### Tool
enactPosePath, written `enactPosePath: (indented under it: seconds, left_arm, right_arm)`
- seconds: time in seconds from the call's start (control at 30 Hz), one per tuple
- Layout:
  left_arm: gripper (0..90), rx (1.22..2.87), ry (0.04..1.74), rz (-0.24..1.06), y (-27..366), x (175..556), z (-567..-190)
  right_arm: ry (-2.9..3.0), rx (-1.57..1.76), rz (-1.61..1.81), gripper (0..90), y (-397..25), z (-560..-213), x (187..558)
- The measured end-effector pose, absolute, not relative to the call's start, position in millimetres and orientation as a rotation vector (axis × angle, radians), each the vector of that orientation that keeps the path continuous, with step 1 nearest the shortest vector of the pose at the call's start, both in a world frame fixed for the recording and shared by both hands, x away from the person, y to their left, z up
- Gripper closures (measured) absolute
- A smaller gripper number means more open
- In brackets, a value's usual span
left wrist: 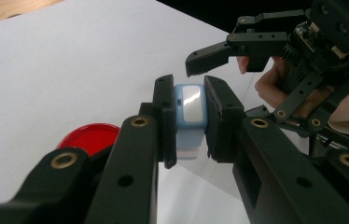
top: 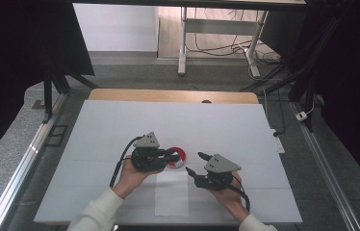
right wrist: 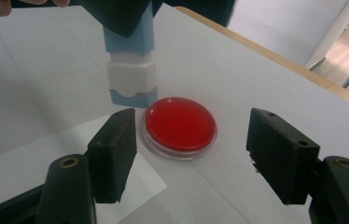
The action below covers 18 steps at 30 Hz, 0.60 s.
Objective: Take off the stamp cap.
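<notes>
The left gripper (left wrist: 190, 122) is clamping a blue-and-white stamp (left wrist: 189, 119), long axis vertical, upper left in the right gripper view. The right gripper (right wrist: 191, 156), jaws apart, is framing the red ink pad (right wrist: 180, 124) just right of the stamp's base.

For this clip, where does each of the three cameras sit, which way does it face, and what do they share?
High view: above the person's side, looking forward and down on the white table; both forearms, left gripper, right gripper.
Left gripper view: along its own jaws, shut on a blue-and-white stamp; the right gripper beyond.
Right gripper view: between its open jaws toward the red ink pad.
Shared: both gripper views show stamp and ink pad.
</notes>
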<state>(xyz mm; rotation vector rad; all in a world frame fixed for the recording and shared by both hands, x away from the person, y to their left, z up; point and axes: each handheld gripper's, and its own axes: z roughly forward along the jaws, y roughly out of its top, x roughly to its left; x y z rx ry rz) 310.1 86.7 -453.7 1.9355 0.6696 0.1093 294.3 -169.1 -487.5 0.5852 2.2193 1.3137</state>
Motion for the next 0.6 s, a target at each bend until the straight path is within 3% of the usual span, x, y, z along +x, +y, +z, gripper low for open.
enactPosePath:
  seconds: [0.6]
  left_arm:
    - [74.9, 1.935, 0.679, 0.116, 86.1, 311.3, -456.1]
  right_arm:
    - [2.233, 0.587, 1.288, 33.6, -149.3, -490.9, 294.6]
